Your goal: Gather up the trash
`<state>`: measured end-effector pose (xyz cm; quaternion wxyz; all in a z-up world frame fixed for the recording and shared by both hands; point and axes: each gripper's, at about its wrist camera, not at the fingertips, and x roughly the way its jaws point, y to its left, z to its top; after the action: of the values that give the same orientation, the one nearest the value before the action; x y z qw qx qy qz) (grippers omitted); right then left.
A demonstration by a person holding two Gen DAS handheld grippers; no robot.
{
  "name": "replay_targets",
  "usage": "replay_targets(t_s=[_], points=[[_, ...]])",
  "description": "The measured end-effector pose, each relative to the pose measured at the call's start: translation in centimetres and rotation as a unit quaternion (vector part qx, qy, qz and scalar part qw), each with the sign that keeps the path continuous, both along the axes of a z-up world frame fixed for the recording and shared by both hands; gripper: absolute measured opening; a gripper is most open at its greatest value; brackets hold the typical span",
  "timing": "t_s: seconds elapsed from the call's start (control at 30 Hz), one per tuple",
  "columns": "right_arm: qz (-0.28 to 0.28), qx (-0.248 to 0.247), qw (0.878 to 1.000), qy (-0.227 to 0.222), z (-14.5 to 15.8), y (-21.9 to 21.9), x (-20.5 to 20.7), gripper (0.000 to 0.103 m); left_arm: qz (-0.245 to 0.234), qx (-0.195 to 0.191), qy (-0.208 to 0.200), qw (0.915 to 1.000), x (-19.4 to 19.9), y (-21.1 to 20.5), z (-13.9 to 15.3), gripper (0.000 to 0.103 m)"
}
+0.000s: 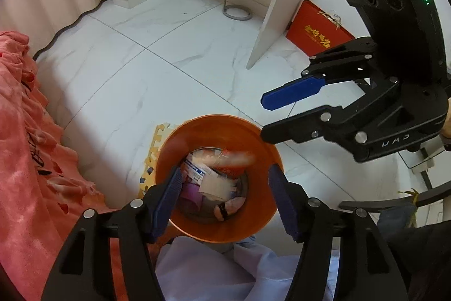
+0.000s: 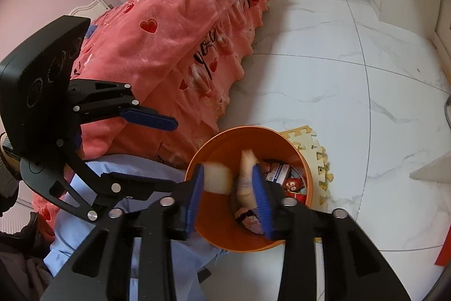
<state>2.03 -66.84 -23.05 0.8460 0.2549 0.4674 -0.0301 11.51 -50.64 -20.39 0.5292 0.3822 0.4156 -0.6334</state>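
An orange bin (image 1: 197,131) stands on the white floor beside the bed, holding several wrappers and small boxes (image 1: 208,177). It also shows in the right wrist view (image 2: 225,145). My left gripper (image 1: 225,199) is open and empty right above the bin. My right gripper (image 2: 228,188) is open above the bin; it shows in the left wrist view (image 1: 265,117) at the bin's right rim. Blurred pale trash pieces (image 2: 245,168) are in the air between the right fingers, falling into the bin; a blurred reddish piece (image 1: 236,158) shows in the left view.
A pink heart-patterned bedspread (image 2: 169,33) hangs at the left of the bin. A light blue cloth (image 2: 112,177) lies near its base. A yellow foam puzzle mat (image 2: 315,151) lies behind the bin. A red box (image 1: 318,30) leans by a white desk panel (image 1: 279,4).
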Motion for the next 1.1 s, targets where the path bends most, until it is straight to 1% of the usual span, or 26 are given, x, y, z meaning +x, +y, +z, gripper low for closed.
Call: replay_targets(t_s=[0.2,0.23,0.3,0.57,0.83,1.1], points=[[-0.002,0.0,1.0,0.0,0.1,0.0,0.1,0.038,-0.004,0.007,-0.005,1.0,-0.3,0.0,0.1,0.065],[-0.002,0.0,1.0,0.0,0.2,0.0,0.0,0.038,-0.004,0.008,-0.005,0.9999,-0.3,-0.1,0.0,0.069],[-0.002,-0.003,1.0,-0.002,0.4,0.2,0.1,0.038,-0.003,0.006,-0.009,0.9999,-0.4,0.0,0.2,0.072],[0.0,-0.013,1.0,-0.015,2.0,0.9,-0.2,0.038,0.003,-0.002,-0.015,0.9999,-0.5,0.6,1.3,0.072],[0.006,-0.028,0.999,-0.031,4.5,2.3,-0.6,0.038,0.006,-0.024,-0.032,0.9992,-0.9,2.5,3.3,0.072],[0.018,-0.05,0.997,-0.055,8.0,4.7,-1.0,0.038,0.017,-0.051,-0.05,0.9973,-1.6,5.3,6.0,0.072]])
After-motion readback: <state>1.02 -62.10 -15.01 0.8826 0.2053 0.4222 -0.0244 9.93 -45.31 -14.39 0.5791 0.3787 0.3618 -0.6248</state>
